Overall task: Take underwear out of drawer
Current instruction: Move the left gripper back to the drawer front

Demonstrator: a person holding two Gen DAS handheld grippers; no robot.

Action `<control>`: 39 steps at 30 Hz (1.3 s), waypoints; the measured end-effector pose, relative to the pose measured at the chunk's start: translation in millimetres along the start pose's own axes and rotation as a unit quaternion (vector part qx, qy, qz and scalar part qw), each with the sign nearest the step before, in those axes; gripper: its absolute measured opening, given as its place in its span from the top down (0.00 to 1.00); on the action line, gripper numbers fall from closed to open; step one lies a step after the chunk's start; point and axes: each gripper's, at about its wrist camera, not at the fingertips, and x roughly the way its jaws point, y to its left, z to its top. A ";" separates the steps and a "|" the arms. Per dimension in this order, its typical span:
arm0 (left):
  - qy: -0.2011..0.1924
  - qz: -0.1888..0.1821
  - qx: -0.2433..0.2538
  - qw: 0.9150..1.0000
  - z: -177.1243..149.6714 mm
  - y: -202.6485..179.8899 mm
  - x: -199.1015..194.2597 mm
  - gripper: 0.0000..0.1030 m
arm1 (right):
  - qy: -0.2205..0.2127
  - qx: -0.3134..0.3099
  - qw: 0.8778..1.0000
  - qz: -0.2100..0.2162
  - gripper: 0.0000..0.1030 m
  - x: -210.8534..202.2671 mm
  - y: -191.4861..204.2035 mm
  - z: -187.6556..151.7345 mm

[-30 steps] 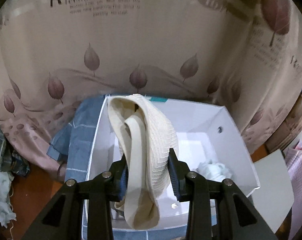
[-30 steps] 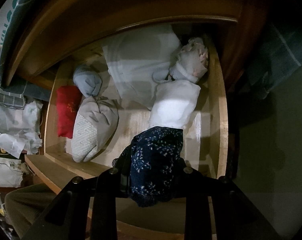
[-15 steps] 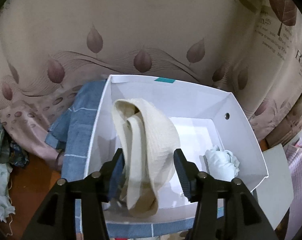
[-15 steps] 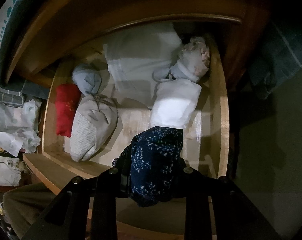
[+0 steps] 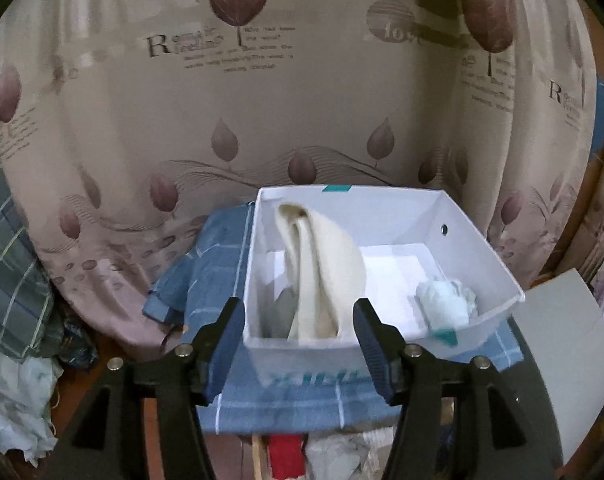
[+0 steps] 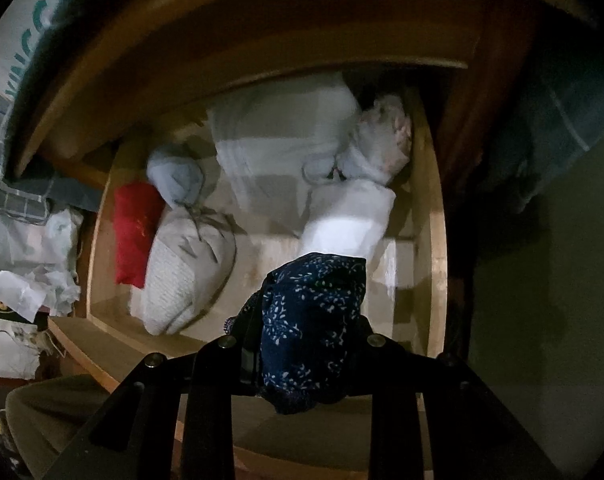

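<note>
In the left wrist view my left gripper (image 5: 300, 344) is open and empty, just in front of a white box (image 5: 478, 248). Cream ribbed underwear (image 5: 322, 268) stands free inside the box, clear of the fingers. A pale blue bundle (image 5: 446, 304) lies in the box's right corner. In the right wrist view my right gripper (image 6: 302, 356) is shut on dark blue floral underwear (image 6: 312, 328), held above the open wooden drawer (image 6: 436, 240). The drawer holds several rolled garments: red (image 6: 134, 224), grey-white (image 6: 186, 268), white (image 6: 348, 220), pale blue (image 6: 176, 178).
The white box rests on a blue checked cloth (image 5: 218, 264) in front of a leaf-print curtain (image 5: 222, 100). A grey board (image 5: 562, 344) lies to the right. Crumpled clothes (image 5: 14, 352) pile at the left. A large folded white cloth (image 6: 278, 132) lies at the drawer's back.
My left gripper opened and let go of the cream underwear, which dropped into the white box, and the gripper drew back. My right gripper stays shut on the dark blue underwear, barely moved.
</note>
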 end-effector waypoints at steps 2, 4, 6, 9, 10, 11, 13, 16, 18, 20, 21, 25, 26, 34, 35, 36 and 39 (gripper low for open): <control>-0.007 0.011 -0.001 1.000 -17.4 3.8 -9.9 0.43 | -0.006 -0.004 1.000 0.000 0.76 -1.5 1.4 0.6; -0.007 0.034 -0.001 0.999 -37.9 6.9 -13.6 0.42 | -0.008 -0.007 1.000 -0.001 0.76 -1.0 3.2 0.8; 0.001 0.040 -0.006 0.999 -62.4 10.8 -10.0 0.41 | -0.007 -0.010 1.000 -0.003 0.76 0.1 5.1 0.2; 0.040 0.037 -0.019 0.998 -96.2 16.1 7.7 0.41 | -0.010 -0.015 1.000 -0.009 0.76 -0.4 5.7 0.2; 0.048 0.038 -0.023 0.998 -105.1 17.2 13.8 0.41 | -0.012 -0.015 1.000 -0.014 0.76 -0.6 5.4 0.1; 0.058 0.039 -0.028 0.997 -115.4 18.4 20.4 0.41 | -0.012 -0.015 1.000 -0.016 0.76 -0.5 4.9 0.5; 0.066 0.043 -0.037 0.996 -133.1 19.3 31.2 0.41 | -0.013 -0.012 1.000 -0.019 0.76 -0.5 4.2 0.8; 0.072 0.058 -0.038 0.995 -156.6 16.3 47.5 0.41 | -0.017 -0.018 0.999 -0.035 0.76 -1.4 4.9 0.4; 0.085 0.062 -0.048 0.993 -170.2 13.8 59.8 0.41 | -0.018 -0.026 0.998 -0.048 0.76 -1.2 6.6 0.0; 0.097 0.059 -0.061 0.992 -182.4 13.3 70.4 0.41 | -0.017 -0.029 0.998 -0.054 0.76 -0.3 7.7 -0.6; 0.101 0.059 -0.064 0.991 -186.4 13.0 74.1 0.41 | -0.016 -0.032 0.998 -0.058 0.76 -0.2 8.8 -0.9; 0.118 0.055 -0.073 0.989 -201.2 15.8 87.2 0.41 | -0.019 -0.051 0.996 -0.070 0.76 0.0 14.9 -1.3; 0.118 0.056 -0.073 0.989 -202.2 17.0 88.5 0.41 | -0.019 -0.055 0.996 -0.071 0.76 -0.4 16.3 -1.2; 0.155 0.046 -0.139 0.977 -211.0 40.5 104.1 0.41 | -0.063 -0.093 0.991 -0.074 0.76 -16.7 34.5 -3.6; 0.156 0.041 -0.152 0.975 -212.1 44.0 105.0 0.41 | -0.065 -0.097 0.990 -0.074 0.76 -17.5 36.8 -4.3; 0.156 0.035 -0.161 0.974 -212.3 47.0 106.5 0.41 | -0.066 -0.100 0.990 -0.074 0.76 -18.0 39.1 -4.7; 0.155 0.035 -0.169 0.973 -211.8 49.2 106.9 0.41 | -0.068 -0.102 0.990 -0.064 0.76 -22.0 43.8 -4.6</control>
